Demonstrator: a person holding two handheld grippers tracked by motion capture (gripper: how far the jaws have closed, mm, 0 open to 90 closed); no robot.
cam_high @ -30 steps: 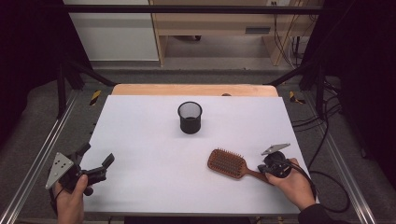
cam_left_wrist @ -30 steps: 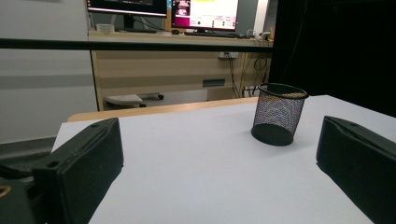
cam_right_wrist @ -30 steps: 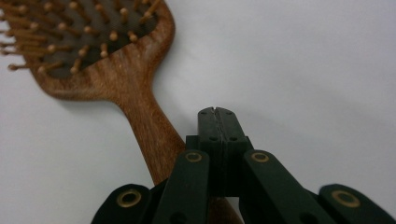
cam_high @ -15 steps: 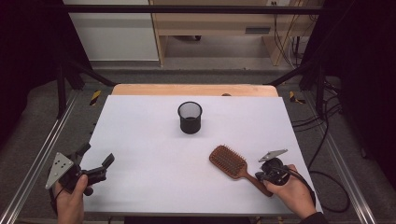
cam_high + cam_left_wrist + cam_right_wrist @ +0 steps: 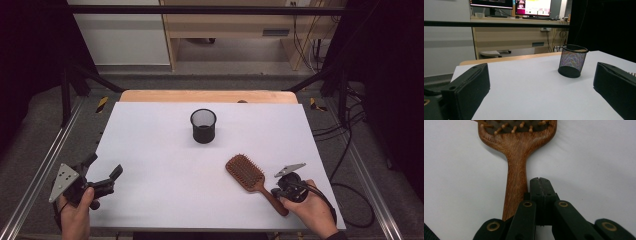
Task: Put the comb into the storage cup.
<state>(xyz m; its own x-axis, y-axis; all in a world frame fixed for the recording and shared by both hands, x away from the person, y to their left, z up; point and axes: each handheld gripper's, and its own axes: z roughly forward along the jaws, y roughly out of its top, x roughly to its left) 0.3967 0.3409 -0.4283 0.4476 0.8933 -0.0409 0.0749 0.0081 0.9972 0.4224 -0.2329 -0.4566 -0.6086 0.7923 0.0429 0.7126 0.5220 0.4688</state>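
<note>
Partly cropped hairbrush, handle end hidden

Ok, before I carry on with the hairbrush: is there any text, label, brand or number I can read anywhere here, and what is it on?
None can be read.
Monitors behind the table, left gripper view: coloured windows with text, too small and blurred to read.
Hairbrush, wooden: no brand or mark on the part in view.
Mesh cup: no label.
Tongs, right gripper view: no lettering.

- The wooden hairbrush has swung: its handle now points toward the table's near edge.
- The right gripper has drawn back with it.
</note>
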